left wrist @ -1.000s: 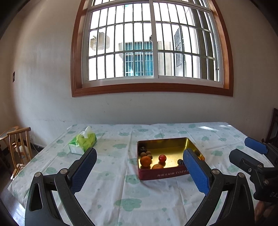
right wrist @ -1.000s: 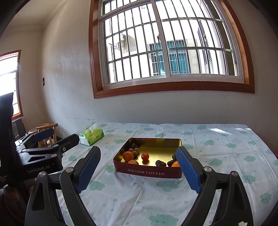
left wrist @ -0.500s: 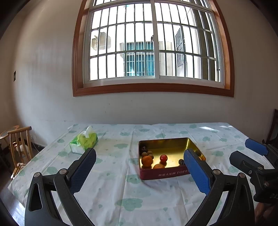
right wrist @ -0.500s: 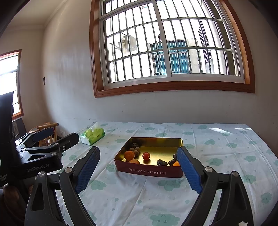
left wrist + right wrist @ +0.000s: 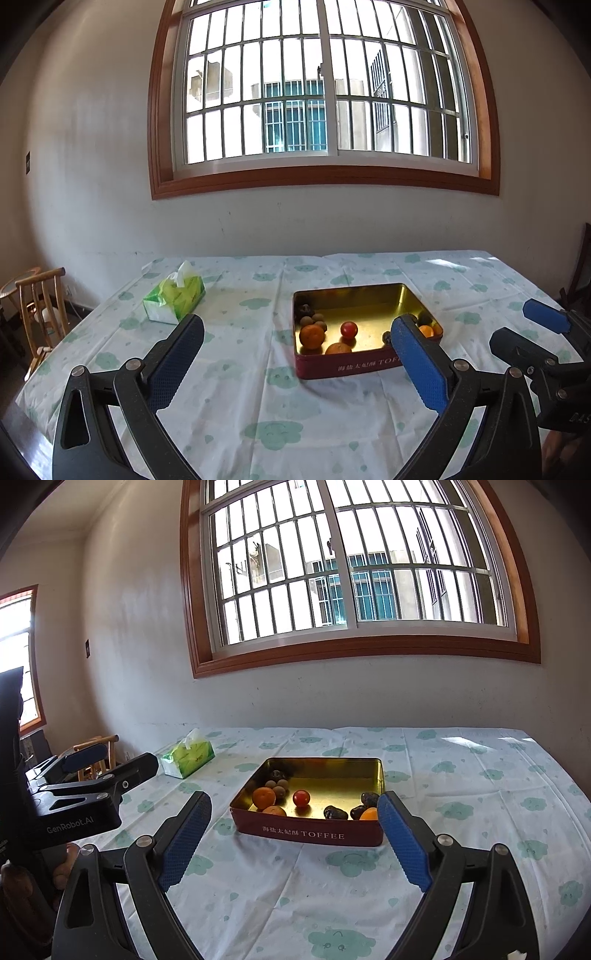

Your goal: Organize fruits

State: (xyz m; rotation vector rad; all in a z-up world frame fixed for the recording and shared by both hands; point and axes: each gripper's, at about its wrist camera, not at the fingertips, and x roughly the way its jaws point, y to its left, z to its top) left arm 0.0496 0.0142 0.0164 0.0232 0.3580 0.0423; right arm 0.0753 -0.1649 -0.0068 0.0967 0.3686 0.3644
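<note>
Both grippers' jaws are wide apart and empty, so you're set. Bring the right gripper (image 5: 293, 838) down over the cherry tomato (image 5: 301, 798) mid-frame in the toffee tin (image 5: 306, 834); keep the left gripper (image 5: 295, 363) clear and squeeze gently.

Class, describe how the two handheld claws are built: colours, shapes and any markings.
Both claws, left claw and right claw, have black angular frames with silver rivets, each carrying two flat fingers faced with textured blue pads. The left one's body reads "GenRobot.AI" in white. No cables or sleeves show.
</note>
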